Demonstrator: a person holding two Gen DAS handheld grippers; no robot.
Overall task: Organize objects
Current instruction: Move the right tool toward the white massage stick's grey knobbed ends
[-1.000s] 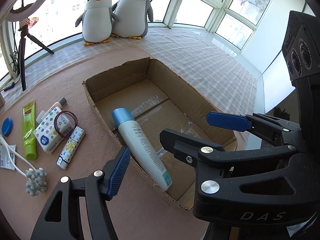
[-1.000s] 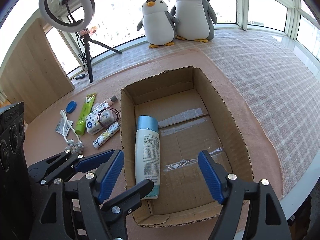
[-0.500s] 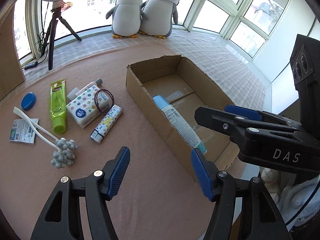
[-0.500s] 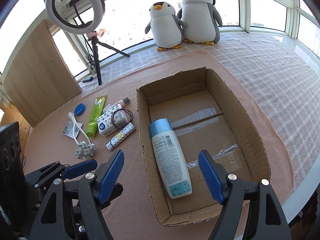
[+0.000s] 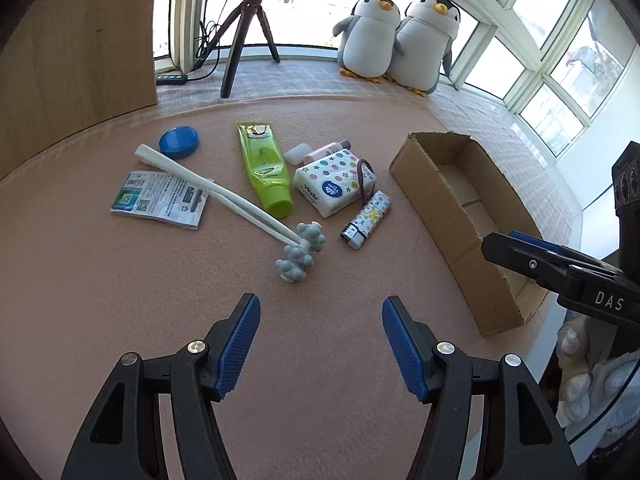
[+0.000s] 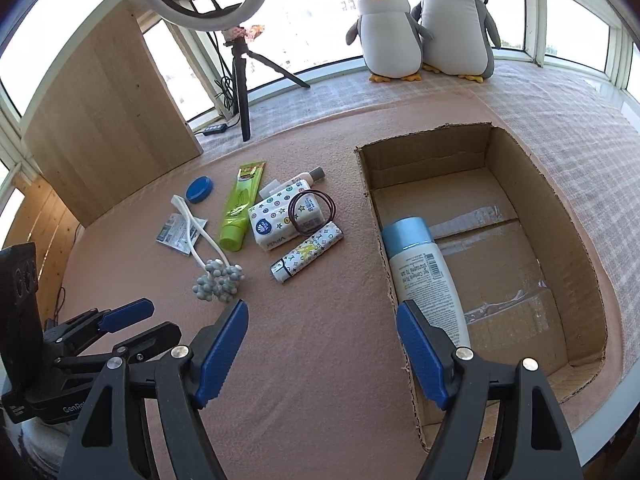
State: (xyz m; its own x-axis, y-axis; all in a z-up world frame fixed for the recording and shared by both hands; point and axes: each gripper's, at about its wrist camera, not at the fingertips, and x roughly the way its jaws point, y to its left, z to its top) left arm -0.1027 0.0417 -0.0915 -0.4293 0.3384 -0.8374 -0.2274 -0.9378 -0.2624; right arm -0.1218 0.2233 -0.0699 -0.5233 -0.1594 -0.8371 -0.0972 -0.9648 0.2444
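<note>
White bottle (image 6: 425,276) flat inside cardboard box (image 6: 516,184), toiletries strewn beside it, right claw (image 6: 320,344) spread wide

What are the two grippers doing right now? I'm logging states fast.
Left gripper: open, holding nothing, above the mat.
Right gripper: open, holding nothing, near the cardboard box.

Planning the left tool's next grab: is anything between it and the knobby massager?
Nothing visible. The left tool is open and empty, and only bare pink mat lies between it and the massager heads. The lighter lies off to the right, apart.
</note>
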